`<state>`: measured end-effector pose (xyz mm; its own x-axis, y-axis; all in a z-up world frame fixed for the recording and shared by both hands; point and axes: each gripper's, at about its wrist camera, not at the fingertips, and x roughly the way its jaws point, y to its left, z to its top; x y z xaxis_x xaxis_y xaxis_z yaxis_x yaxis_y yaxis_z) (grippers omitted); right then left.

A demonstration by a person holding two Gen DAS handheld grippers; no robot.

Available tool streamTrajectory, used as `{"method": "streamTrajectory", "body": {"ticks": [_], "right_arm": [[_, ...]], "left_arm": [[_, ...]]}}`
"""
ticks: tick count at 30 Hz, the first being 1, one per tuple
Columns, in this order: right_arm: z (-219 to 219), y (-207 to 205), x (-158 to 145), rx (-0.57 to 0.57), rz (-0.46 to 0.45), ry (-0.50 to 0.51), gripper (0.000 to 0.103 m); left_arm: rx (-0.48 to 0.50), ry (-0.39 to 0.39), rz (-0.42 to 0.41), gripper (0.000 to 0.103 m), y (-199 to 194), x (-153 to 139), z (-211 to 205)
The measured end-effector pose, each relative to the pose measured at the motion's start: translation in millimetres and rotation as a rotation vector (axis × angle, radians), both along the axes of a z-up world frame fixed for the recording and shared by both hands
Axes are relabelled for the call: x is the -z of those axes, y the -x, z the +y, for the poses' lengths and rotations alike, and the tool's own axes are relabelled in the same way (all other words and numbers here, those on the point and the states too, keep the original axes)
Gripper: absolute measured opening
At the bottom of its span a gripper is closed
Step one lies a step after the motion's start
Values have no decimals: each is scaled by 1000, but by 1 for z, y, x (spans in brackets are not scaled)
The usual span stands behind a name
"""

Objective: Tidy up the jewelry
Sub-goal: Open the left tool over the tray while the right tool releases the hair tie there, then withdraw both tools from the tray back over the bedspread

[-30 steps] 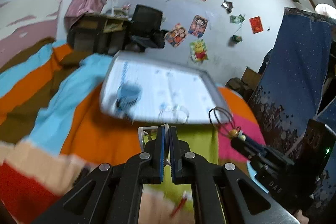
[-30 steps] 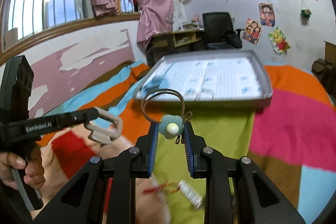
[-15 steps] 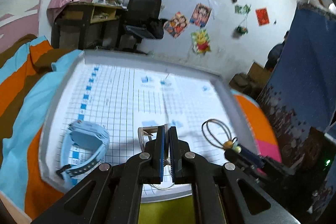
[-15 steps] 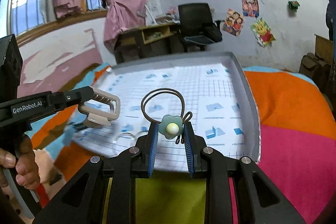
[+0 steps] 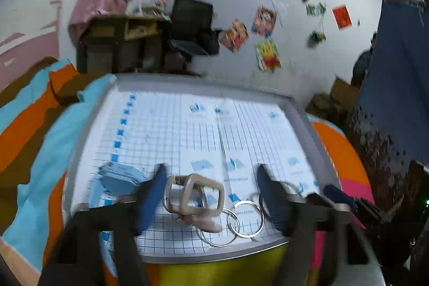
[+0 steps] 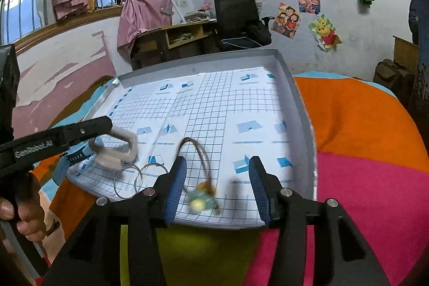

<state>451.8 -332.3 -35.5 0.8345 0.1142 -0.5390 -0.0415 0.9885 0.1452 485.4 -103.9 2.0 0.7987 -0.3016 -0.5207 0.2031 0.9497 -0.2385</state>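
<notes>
While both jaws stand spread, left gripper (image 5: pixel 211 195) and right gripper (image 6: pixel 217 186) grip nothing. Lower frame, on grey tray (image 6: pixel 303 109): one beige hair clip (image 5: pixel 194 195), two silver rings (image 5: pixel 245 219), one blue watch (image 5: pixel 118 176), one flower hair tie (image 6: pixel 199 201).

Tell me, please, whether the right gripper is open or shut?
Open: the right gripper has its blue pads wide apart, and the hair tie lies free on the tray.
</notes>
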Motion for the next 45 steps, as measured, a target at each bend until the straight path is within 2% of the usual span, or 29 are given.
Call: {"method": "streamTrajectory", "body": {"ticks": [4, 6, 8, 12, 14, 18, 23, 31, 36, 45], "right_arm": [[-8, 13, -8, 13, -23, -1, 44], [-11, 24, -14, 21, -45, 4, 54], [-15, 39, -22, 22, -71, 8, 57], [-15, 69, -37, 15, -104, 22, 66], [-15, 84, -46, 11, -121, 33, 69], [-14, 115, -64, 6, -151, 35, 79], [-9, 167, -84, -16, -197, 26, 93], [6, 245, -99, -22, -254, 20, 96], [16, 288, -103, -27, -286, 26, 97], [30, 343, -92, -17, -272, 23, 97]], "left_arm": [[-5, -14, -22, 73, 16, -8, 2], [0, -13, -37, 79, 26, -11, 4], [-1, -20, -62, 86, 44, -16, 6], [-3, -18, -86, 92, 78, -25, 13], [-17, -21, -99, 98, 94, -29, 18], [-44, -16, -126, 102, 131, -36, 32], [-69, -30, -171, 103, 184, -45, 48], [-95, -47, -215, 103, 260, -49, 70], [-105, -59, -210, 103, 295, -43, 83], [-118, -54, -193, 103, 350, -30, 96]]}}
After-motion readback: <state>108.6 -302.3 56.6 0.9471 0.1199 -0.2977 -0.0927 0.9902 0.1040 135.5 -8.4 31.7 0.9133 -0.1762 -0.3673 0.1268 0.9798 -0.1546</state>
